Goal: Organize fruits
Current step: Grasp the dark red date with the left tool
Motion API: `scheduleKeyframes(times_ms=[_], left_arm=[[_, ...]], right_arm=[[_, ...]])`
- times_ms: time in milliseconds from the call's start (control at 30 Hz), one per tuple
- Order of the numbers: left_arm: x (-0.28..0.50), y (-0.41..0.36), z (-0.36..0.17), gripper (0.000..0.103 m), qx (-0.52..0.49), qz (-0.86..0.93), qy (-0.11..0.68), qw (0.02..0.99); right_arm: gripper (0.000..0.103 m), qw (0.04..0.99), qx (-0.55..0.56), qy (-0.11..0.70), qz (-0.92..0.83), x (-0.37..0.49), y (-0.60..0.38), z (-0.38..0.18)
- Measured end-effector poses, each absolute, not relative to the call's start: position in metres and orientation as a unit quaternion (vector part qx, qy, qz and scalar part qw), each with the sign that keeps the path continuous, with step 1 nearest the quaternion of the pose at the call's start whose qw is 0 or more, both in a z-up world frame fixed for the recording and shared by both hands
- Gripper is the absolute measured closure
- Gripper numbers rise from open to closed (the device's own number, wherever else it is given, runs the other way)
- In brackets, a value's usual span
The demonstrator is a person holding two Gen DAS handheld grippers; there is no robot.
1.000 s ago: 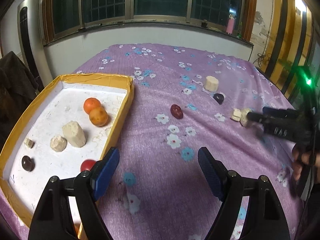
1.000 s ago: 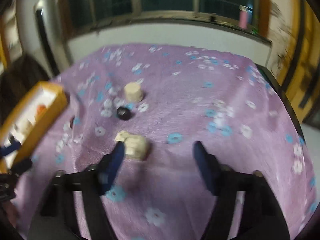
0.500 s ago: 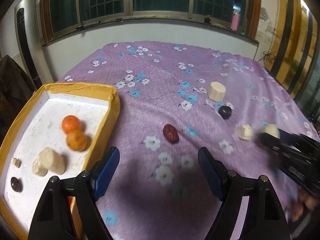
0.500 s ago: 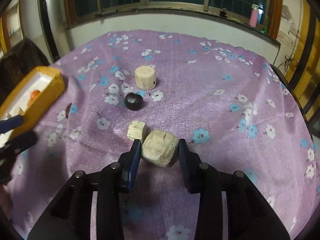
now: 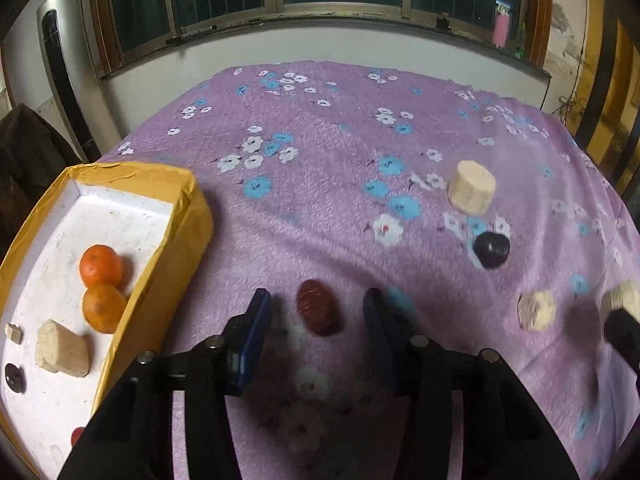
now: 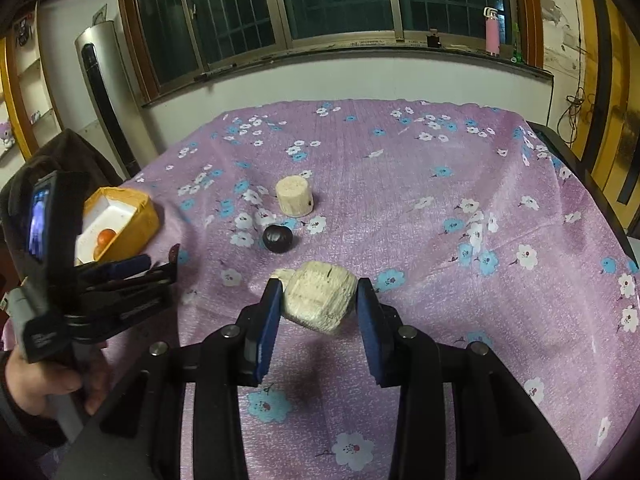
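Note:
My left gripper [image 5: 316, 312] is open, its fingers on either side of a dark red date [image 5: 318, 312] that lies on the purple cloth. My right gripper [image 6: 320, 300] is shut on a pale beige chunk [image 6: 320, 296] and holds it above the cloth. A small pale piece [image 5: 537, 310], a dark round fruit [image 5: 491, 249] and a pale cylinder [image 5: 472, 187] lie on the cloth. The yellow tray [image 5: 188, 220] at the left holds two oranges [image 5: 101, 266], a pale chunk [image 5: 62, 348] and small dark fruits.
The left gripper and the hand holding it show at the left of the right wrist view [image 6: 100, 280]. A wall with windows stands beyond the table's far edge. A dark chair [image 6: 52, 160] stands at the left. The table edge [image 6: 580, 168] runs along the right.
My left gripper moved forward and narrowed around the red date. My right gripper closed on the pale chunk and lifted it off the cloth.

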State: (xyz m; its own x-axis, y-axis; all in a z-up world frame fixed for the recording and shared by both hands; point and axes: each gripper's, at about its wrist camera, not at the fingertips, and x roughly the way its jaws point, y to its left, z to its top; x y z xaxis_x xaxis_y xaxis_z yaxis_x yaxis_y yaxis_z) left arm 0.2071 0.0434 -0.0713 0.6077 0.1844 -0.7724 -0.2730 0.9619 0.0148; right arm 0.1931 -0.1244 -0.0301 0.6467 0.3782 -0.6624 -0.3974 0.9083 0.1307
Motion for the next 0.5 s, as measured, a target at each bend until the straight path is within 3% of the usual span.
scheduleKeyframes(times_ms=[133, 500], left_arm=[[0.209, 0.039, -0.071, 0.084, -0.053, 0.108, 0.422, 0.899], [0.164, 0.035, -0.057, 0.086, -0.066, 0.047, 0.406, 0.91]], right_arm=[[0.064, 0.907, -0.01, 0.36, 0.217, 0.193, -0.125, -0.03], [0.064, 0.91, -0.006, 0.352, 0.221, 0.191, -0.125, -0.026]])
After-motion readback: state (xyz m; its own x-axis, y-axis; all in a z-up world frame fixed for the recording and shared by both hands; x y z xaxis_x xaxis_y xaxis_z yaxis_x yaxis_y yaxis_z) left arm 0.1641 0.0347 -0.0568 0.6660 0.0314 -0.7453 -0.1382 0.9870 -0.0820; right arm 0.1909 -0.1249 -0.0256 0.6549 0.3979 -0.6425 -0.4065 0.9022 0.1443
